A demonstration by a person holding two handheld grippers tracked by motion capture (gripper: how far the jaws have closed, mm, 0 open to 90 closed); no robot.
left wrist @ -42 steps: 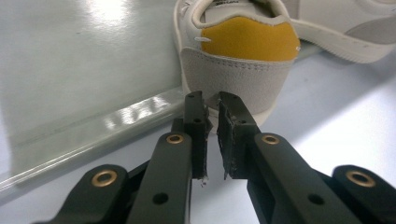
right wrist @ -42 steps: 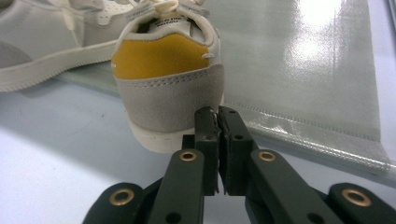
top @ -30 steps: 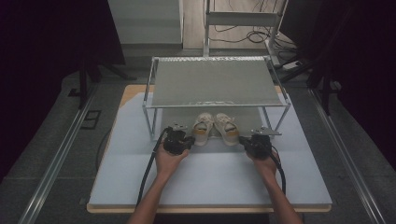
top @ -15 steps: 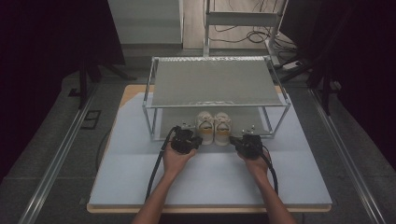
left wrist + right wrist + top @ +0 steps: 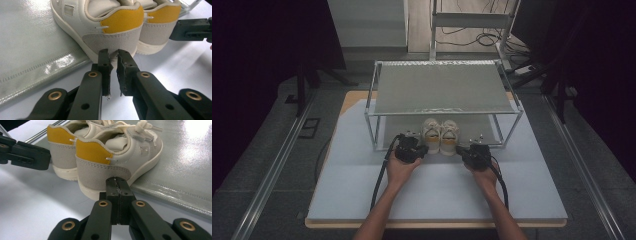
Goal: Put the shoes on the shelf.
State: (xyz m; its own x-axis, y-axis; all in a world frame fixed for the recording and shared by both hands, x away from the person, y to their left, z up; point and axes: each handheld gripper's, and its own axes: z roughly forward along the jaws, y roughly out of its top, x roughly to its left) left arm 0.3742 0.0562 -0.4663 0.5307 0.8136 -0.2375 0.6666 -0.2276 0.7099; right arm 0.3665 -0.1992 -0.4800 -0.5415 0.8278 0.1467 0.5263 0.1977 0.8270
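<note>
Suede heels: two small white shoes [image 5: 440,136], yellow heel tabs, side by side under the rack [image 5: 442,90], heels toward the person.
Long axis: 12–6 o'clock.
Left claw [image 5: 113,53]: narrow gap, empty, left shoe's heel at 12.
Right claw [image 5: 116,185]: pressed closed, empty, right heel at 12.
Nearer: each equally.
Surface: white table [image 5: 362,195], silver mat [image 5: 180,170].
Room: dim.
</note>
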